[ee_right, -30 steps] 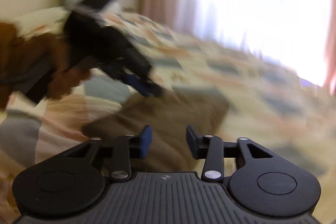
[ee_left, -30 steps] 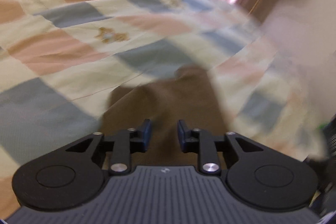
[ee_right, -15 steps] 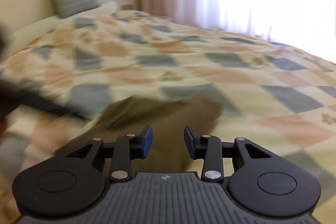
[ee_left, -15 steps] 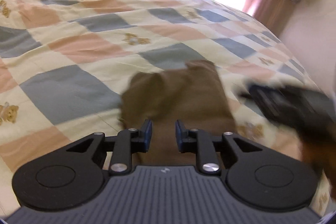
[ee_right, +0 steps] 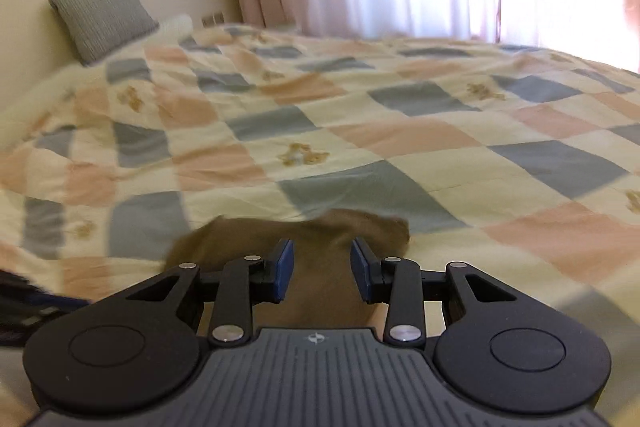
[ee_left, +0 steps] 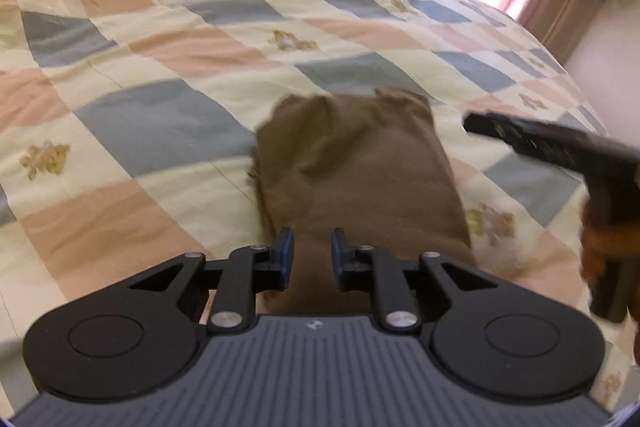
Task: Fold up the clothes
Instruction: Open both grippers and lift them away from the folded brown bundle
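On the near part of the bed (ee_left: 168, 39), a brown garment (ee_left: 360, 163) lies folded into a compact oblong on the patchwork quilt (ee_right: 360, 131), its long axis running away from the left wrist camera. Its far end is uneven, with a raised lump and a loose corner.

Left gripper (ee_left: 311, 259): the jaws stand a little apart and are closing. The garment shows through the gap, but the pads do not press on it; nothing is pinched.

Right gripper (ee_right: 322, 273): the jaws are spread moderately wide over the near edge of the garment. No cloth is caught between them. In the left wrist view this gripper appears at the right edge, beside the garment and clear of it, carried in the person's hand (ee_left: 608, 247).

Step in hand, as judged: the folds appear largely complete, and both grippers hover free above the bundle. This reads as the pause between releasing the cloth and a final tidy or removal.

Next move, as judged: either flatten the lumpy far end, or seat one set of jaws on each long side and close through all layers. A shallow pinch risks lifting the top layer only and opening the fold.
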A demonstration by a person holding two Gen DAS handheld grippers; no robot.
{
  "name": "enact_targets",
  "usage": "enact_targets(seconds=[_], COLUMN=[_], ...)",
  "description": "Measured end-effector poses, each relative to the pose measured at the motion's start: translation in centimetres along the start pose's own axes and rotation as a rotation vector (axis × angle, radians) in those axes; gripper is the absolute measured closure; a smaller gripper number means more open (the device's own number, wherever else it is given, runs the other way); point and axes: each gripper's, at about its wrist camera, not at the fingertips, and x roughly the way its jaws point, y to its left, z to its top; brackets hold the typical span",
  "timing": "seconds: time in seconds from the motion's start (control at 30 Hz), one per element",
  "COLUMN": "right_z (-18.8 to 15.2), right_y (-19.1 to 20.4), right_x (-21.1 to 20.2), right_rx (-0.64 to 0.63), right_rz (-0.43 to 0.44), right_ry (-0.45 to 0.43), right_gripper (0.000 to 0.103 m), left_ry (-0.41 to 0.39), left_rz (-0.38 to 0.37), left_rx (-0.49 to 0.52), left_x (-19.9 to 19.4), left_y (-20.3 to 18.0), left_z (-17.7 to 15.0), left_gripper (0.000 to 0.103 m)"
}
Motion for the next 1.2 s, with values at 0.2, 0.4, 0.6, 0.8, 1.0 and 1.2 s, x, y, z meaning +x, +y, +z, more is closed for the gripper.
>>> enact_targets(seconds=[0.2,0.4,0.6,0.8,1.0,1.2], right_z=[-5.9,-3.3,-2.6,-3.8,-4.9,-5.4], right_y=[2.7,1.1,-0.4,-1.0,-1.9,-3.0], right_x=[-0.4,-3.6,-7.1,-9.5,-10.3,-10.0], right_rx=[-0.013,0.156,0.244,0.300,0.328,0.342], right_rz=[0.031,0.052,0.048,0.050,0.058,0.057], right_ry=[0.216,0.140,0.177,0.206,0.241,0.260], right_gripper=[0.066,0.066,0.060,0.052,0.048,0.046], left_ry=[0.111,0.156,0.173,0.195,0.219,0.228], left_rz=[0.079,0.180,0.242,0.270,0.301,0.304], left_rx=[-0.058,-0.048,-0.073,-0.090,-0.098,-0.102], left_x=[2.6,-0.9,-4.0,-5.1,-4.9,-3.9], left_y=[-0.9,-3.8,-6.7,-8.6,-9.6,-9.7], left_z=[-0.8,0.1,-0.8,-2.5,-3.3,-3.4], left_gripper=[0.088,0.084,0.072,0.066,0.063,0.060])
